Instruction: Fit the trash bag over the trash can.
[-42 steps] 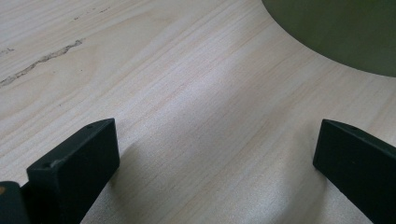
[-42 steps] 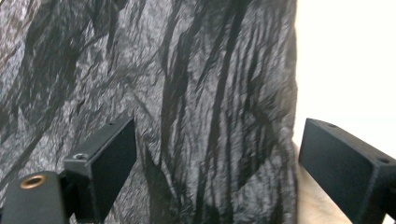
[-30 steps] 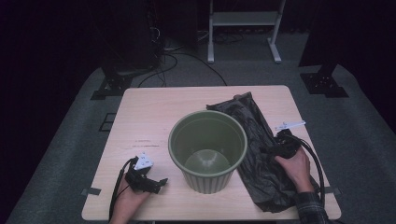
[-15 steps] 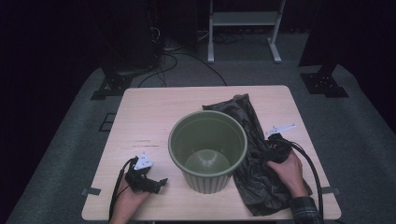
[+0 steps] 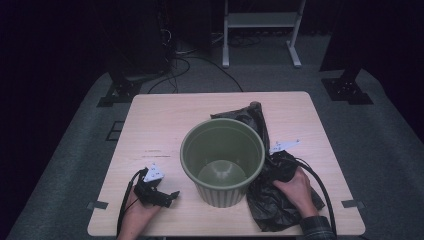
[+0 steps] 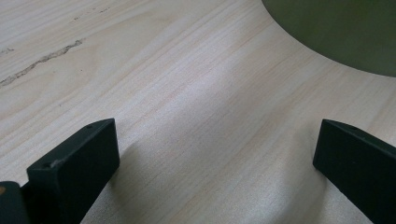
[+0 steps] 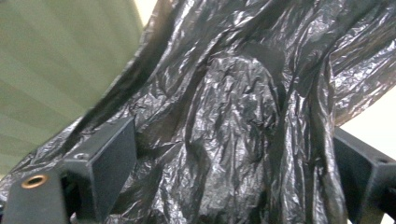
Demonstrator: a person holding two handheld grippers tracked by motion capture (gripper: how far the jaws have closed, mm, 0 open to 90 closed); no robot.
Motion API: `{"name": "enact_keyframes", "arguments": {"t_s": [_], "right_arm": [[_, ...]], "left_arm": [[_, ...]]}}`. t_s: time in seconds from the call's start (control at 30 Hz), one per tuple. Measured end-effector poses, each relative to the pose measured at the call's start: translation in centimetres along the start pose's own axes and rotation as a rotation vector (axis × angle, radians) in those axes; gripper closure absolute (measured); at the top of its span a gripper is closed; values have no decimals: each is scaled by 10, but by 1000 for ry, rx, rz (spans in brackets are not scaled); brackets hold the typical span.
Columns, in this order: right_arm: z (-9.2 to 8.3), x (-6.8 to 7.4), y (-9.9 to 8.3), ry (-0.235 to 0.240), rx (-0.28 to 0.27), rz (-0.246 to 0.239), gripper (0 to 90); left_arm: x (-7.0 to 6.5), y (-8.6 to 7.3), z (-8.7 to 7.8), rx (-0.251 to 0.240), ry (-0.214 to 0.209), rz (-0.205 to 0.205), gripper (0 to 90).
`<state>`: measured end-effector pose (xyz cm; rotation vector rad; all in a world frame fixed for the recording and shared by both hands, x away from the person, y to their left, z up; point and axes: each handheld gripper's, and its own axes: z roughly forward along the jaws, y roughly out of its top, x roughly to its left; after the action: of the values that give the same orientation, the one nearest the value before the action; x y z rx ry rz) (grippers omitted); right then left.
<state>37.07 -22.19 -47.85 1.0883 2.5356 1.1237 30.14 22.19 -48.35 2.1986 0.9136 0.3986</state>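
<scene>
An olive green ribbed bin [image 5: 220,192] stands upright and empty in the middle of the wooden table [image 5: 160,125]. A crumpled black plastic bag [image 5: 272,205] lies to its right, pressed against the bin's wall. My right gripper [image 5: 274,162] rests on the bag close to the bin. In the right gripper view its jaws [image 7: 233,140] stand wide apart with the bag [image 7: 233,107] bunched between them and the bin [image 7: 60,60] to the left. My left gripper [image 5: 169,196] lies open on bare wood at the front left, and the bin's base [image 6: 336,32] lies beyond its jaws [image 6: 217,135].
The table's front edge is close to both hands. A cable [image 5: 320,185] loops from the right gripper across the bag. Dark stands and cables stand on the floor beyond the table's far edge.
The right hand and its gripper have slid left toward the bin, and the bag has shifted and bunched up against the bin's side. The left gripper has stayed still.
</scene>
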Motion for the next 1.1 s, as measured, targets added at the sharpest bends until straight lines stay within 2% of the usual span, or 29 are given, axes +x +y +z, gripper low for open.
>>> {"name": "enact_keyframes", "arguments": {"t_s": [0.17,0.3,0.43,0.47,0.5,0.53,0.67,0.7,0.8,0.9,1.1], "right_arm": [[5,11,2,12,-7,-29,112],[8,17,2,3,-7,-53,134],[8,25,3,-26,-14,-99,353],[7,26,3,-24,-16,-118,437],[7,26,3,-24,-16,-118,437],[6,27,2,-14,-23,-130,591],[5,26,1,35,-21,-141,845],[5,26,1,44,-22,-140,871],[5,24,1,75,-18,-130,891],[3,24,1,81,-15,-133,891],[-14,25,8,104,-74,-140,891]], "left_arm": [[0,0,0,0,0,0,0],[0,0,0,0,0,0,0],[0,0,0,0,0,0,0],[0,0,0,0,0,0,0],[0,0,0,0,0,0,0],[0,0,0,0,0,0,0],[0,0,0,0,0,0,0],[0,0,0,0,0,0,0],[0,0,0,0,0,0,0],[0,0,0,0,0,0,0],[0,0,0,0,0,0,0]]}}
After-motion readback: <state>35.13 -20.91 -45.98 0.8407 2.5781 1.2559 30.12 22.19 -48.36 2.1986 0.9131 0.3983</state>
